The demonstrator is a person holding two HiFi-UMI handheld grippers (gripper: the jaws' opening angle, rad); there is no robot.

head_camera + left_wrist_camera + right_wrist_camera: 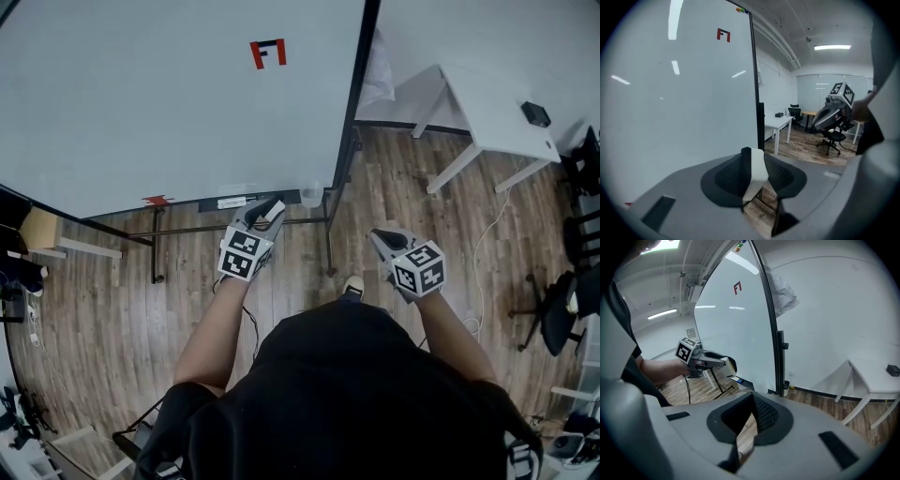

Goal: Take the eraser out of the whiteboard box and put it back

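Note:
My left gripper (pixel 269 215) is shut on the eraser (pixel 274 213), a white block with a black felt side. It hovers just in front of the whiteboard's bottom rail. In the left gripper view the eraser (pixel 757 172) stands clamped between the pads. The right gripper view shows the left gripper (pixel 723 363) from the side, holding the eraser (pixel 731 366) near the board. A small clear box (pixel 311 195) hangs at the rail's right end, to the right of the eraser. My right gripper (pixel 379 240) floats over the floor to the right, its jaws together and empty.
The big whiteboard (pixel 169 112) on a black wheeled stand (pixel 330 234) fills the upper left. A white table (pixel 497 117) stands against the wall on the right. Black office chairs (pixel 562 309) sit at the far right, and a cable (pixel 483 253) trails on the wooden floor.

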